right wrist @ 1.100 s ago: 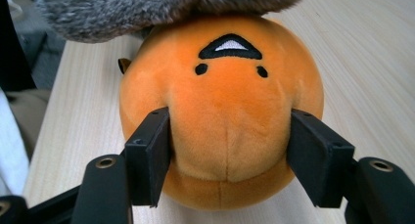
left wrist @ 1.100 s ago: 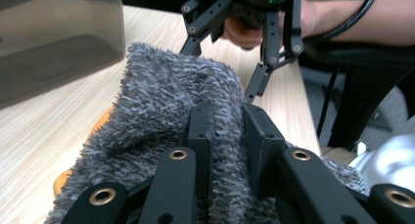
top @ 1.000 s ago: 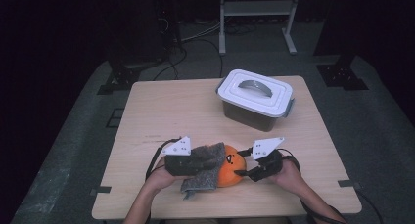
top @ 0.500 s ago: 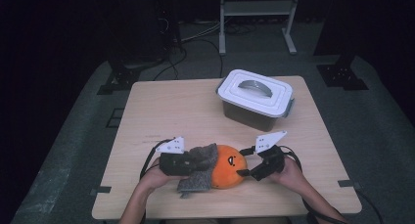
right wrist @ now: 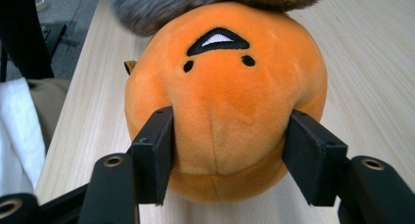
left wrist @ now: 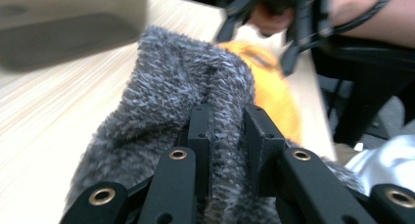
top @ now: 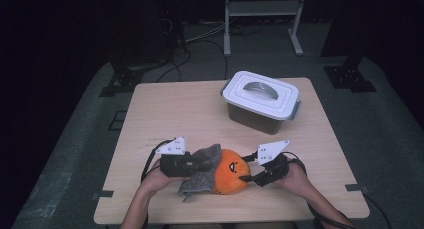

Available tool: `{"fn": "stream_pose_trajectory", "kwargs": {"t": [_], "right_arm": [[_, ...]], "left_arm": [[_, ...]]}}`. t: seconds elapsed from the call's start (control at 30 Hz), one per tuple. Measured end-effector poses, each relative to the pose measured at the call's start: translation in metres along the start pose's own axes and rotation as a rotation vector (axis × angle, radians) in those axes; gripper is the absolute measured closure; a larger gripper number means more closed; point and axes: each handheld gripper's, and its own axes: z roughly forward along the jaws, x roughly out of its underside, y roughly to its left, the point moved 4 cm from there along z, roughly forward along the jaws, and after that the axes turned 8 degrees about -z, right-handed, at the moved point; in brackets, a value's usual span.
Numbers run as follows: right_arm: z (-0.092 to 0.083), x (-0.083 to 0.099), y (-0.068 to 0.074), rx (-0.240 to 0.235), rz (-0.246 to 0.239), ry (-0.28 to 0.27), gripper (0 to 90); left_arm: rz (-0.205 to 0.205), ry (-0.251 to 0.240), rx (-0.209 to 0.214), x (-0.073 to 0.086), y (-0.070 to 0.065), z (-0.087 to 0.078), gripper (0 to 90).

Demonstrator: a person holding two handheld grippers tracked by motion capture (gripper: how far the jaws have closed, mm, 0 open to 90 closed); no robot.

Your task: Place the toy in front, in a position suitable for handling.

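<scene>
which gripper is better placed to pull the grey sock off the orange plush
Left. The left gripper is already shut on the sock, so it can pull. The right gripper has its jaws pressed into both sides of the plush, suited to holding it steady on the table.

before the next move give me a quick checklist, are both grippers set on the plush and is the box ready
1. Left gripper pinching the grey fuzzy cloth: ok, jaws closed on a fold of it.
2. Right gripper around the orange plush ball: ok, jaws press into both sides.
3. Plush resting on the table: cannot tell whether it is touching or lifted.
4. Cloth joined to the plush or just draped over it: cannot tell.
5. Storage box open to receive anything: not ok, its white lid is on.
6. Table between plush and box free of objects: ok.
</scene>
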Motion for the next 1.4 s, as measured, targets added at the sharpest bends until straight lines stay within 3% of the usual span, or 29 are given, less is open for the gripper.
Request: {"fn": "stream_pose_trajectory", "kwargs": {"t": [0.1, 0.13, 0.33, 0.43, 0.57, 0.67, 0.73, 0.8, 0.9, 0.93, 0.97, 1.07, 1.4], "right_arm": [[0.0, -0.001, 0.002, -0.003, -0.007, -0.003, 39.4], [0.0, -0.002, 0.002, -0.002, -0.009, -0.004, 39.5], [0.003, -0.01, 0.006, 0.002, -0.029, -0.011, 36.5], [0.001, -0.007, 0.002, -0.003, 0.032, -0.017, 27.6], [-0.001, -0.002, -0.004, -0.029, 0.123, -0.038, 24.6], [0.006, -0.002, -0.004, -0.041, 0.145, -0.018, 23.3], [0.007, -0.004, -0.003, -0.035, 0.13, -0.017, 30.2], [0.006, -0.008, -0.001, -0.024, 0.084, -0.023, 35.1], [0.005, -0.015, 0.003, -0.018, 0.05, -0.037, 36.9], [0.007, -0.02, 0.008, -0.007, 0.001, -0.024, 38.7], [0.007, -0.021, 0.008, -0.002, -0.015, -0.015, 40.1], [0.004, -0.017, 0.006, -0.005, -0.011, -0.016, 44.3], [-0.006, -0.009, -0.002, 0.002, -0.004, -0.014, 46.3]], "left_arm": [[-0.024, -0.004, -0.008, 0.004, 0.005, -0.003, 75.2], [-0.027, -0.012, 0.008, 0.005, 0.004, -0.003, 75.2], [0.005, -0.038, 0.05, -0.008, -0.008, 0.003, 75.3], [0.003, -0.006, 0.047, -0.005, -0.008, 0.006, 75.5], [-0.019, 0.018, 0.068, 0.001, -0.004, 0.002, 75.4], [-0.016, 0.011, 0.078, -0.001, -0.006, 0.002, 75.5], [-0.001, 0.005, 0.071, -0.005, -0.008, 0.003, 75.5], [0.009, -0.024, 0.083, -0.012, -0.013, 0.003, 75.5], [0.025, -0.043, 0.09, -0.019, -0.018, 0.005, 75.4], [0.043, -0.036, 0.087, -0.023, -0.022, 0.008, 75.4], [0.043, -0.036, 0.087, -0.023, -0.022, 0.008, 75.4], [0.029, -0.019, 0.071, -0.018, -0.017, 0.006, 75.5], [-0.033, 0.009, 0.02, 0.004, 0.004, -0.006, 75.5]]}}
